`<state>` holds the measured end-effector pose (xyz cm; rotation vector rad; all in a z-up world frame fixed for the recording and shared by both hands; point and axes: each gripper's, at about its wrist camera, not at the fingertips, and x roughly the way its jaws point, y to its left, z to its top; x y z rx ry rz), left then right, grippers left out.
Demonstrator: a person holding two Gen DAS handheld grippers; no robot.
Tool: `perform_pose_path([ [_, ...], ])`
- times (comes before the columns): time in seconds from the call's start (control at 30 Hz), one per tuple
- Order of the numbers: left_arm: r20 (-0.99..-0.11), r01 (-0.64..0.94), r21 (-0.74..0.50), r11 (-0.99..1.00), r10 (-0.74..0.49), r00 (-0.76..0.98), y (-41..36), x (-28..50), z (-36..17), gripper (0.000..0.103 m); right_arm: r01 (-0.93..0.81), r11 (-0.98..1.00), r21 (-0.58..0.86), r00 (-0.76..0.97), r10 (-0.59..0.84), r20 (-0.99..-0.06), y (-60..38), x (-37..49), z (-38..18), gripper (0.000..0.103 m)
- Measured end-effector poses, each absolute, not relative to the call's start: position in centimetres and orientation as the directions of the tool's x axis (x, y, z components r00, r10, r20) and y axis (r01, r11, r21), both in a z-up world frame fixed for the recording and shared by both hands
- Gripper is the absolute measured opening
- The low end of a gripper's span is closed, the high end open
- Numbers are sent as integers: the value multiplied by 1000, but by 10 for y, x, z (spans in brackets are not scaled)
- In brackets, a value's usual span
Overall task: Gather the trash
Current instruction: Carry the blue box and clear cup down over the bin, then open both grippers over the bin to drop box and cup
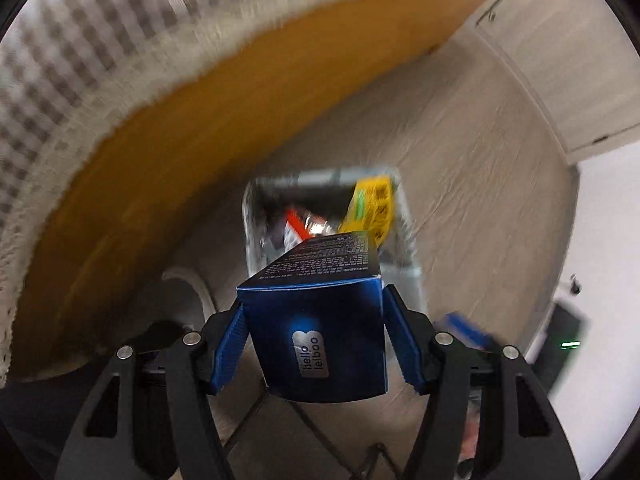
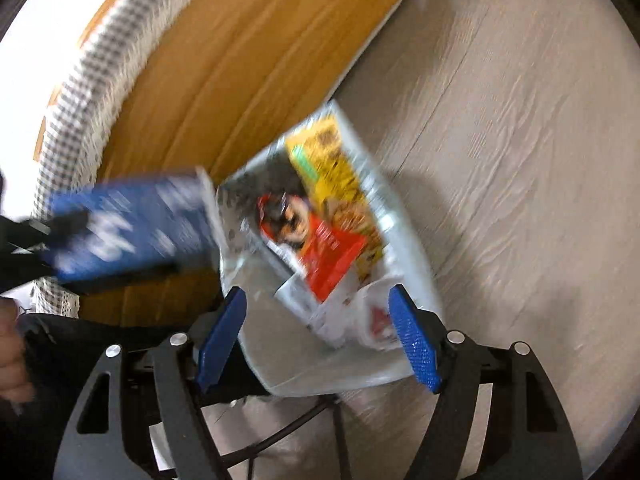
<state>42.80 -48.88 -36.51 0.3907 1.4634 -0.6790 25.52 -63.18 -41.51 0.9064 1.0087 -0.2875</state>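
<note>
My left gripper [image 1: 314,300] is shut on a dark blue carton [image 1: 320,340] with a silver label, its blue pads pressing on both sides. Past the carton's far end, on the floor, stands a pale rectangular bin [image 1: 250,216] that holds a yellow packet [image 1: 372,208] and a red one [image 1: 296,220]. In the right wrist view my right gripper [image 2: 316,292] stands open over the same bin [image 2: 416,248]. The red packet [image 2: 328,256] and yellow packet [image 2: 336,168] lie inside. A crumpled white-and-red wrapper [image 2: 374,316] sits beside the right pad, not pinched. The blue carton [image 2: 128,224] shows blurred at left.
A wooden panel [image 1: 160,152] topped by a fringed checked cloth [image 1: 80,52] rises right behind the bin. Pale wood-look floor [image 2: 520,160] spreads to the right. A person's hand [image 2: 10,344] is at the left edge. A black device with a green light [image 1: 568,344] stands by the wall.
</note>
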Motion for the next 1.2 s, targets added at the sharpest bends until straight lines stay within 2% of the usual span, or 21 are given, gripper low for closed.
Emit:
perform_pose_path([
  [0.1, -991, 649, -114, 752, -133, -20, -498, 433, -384, 62, 602, 612, 513, 546, 154, -824, -643, 243, -405, 71],
  [0.27, -984, 631, -162, 759, -78, -160, -508, 429, -425, 62, 611, 599, 518, 555, 143, -819, -646, 234, -401, 71],
  [0.43, -984, 739, -42, 672, 102, -148, -523, 398, -475, 62, 597, 601, 532, 555, 169, -814, -640, 236, -402, 71],
  [0.53, -977, 764, 2, 645, 165, -137, -526, 389, -502, 62, 605, 594, 530, 536, 188, -823, -636, 238, -410, 71],
  [0.63, -970, 757, -10, 653, 176, -165, -526, 387, -520, 64, 608, 602, 518, 522, 188, -832, -634, 237, -414, 71],
  [0.7, -973, 747, -18, 665, 161, -167, -526, 388, -526, 70, 612, 604, 511, 517, 184, -836, -635, 236, -416, 71],
  [0.73, -971, 740, -3, 673, 175, -162, -523, 390, -526, 81, 617, 602, 507, 512, 183, -840, -636, 235, -417, 71],
  [0.77, -969, 737, 11, 676, 188, -158, -523, 391, -527, 85, 621, 602, 503, 508, 181, -842, -637, 234, -418, 71],
  [1.03, -980, 687, -111, 718, 36, -196, -524, 406, -471, 91, 648, 605, 463, 474, 155, -867, -641, 230, -419, 71],
  [1.2, -991, 657, -67, 751, 24, -129, -509, 418, -437, 91, 636, 628, 449, 477, 138, -868, -639, 234, -404, 71],
])
